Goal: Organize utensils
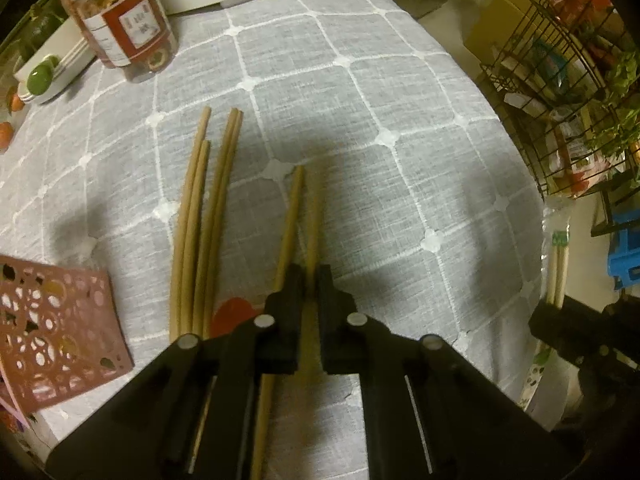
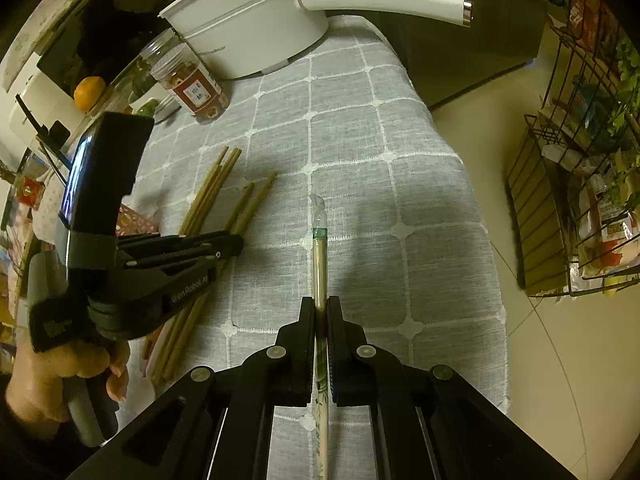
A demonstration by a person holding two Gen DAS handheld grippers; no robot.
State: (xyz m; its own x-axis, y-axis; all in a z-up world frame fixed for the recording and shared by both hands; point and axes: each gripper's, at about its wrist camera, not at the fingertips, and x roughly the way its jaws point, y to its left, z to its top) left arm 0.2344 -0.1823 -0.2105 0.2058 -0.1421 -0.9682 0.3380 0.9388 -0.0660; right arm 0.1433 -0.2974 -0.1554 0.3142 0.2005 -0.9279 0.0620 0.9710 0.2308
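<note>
A surface (image 1: 400, 128) draped in a grey woven cloth with a white grid pattern carries everything. At its far end stands one white pot (image 2: 256, 36) with a long white handle, and just beside it one clear plastic jar (image 1: 120, 24) with a red label. At the near left edge lies one pink perforated panel (image 1: 56, 320).

Six bare tan wooden chopsticks lie or are held on the cloth. Four loose chopsticks (image 1: 200, 232) rest in a close bundle left of centre, side by side and touching. One more loose chopstick (image 1: 290, 224) lies just right of them, beside the left tool (image 1: 309, 280). That black two-finger tool has its jaws nearly together, clamped on the sixth tan chopstick (image 1: 314, 220), which looks blurred and points away over the cloth.

The right tool (image 2: 321, 312), also black, is pressed closed on one plastic-wrapped pair of chopsticks (image 2: 320, 256) with a green band near its far end; the packet runs straight ahead above the cloth, well apart from the bundle.

One hand (image 2: 48, 384) grips the left tool's handle.
</note>
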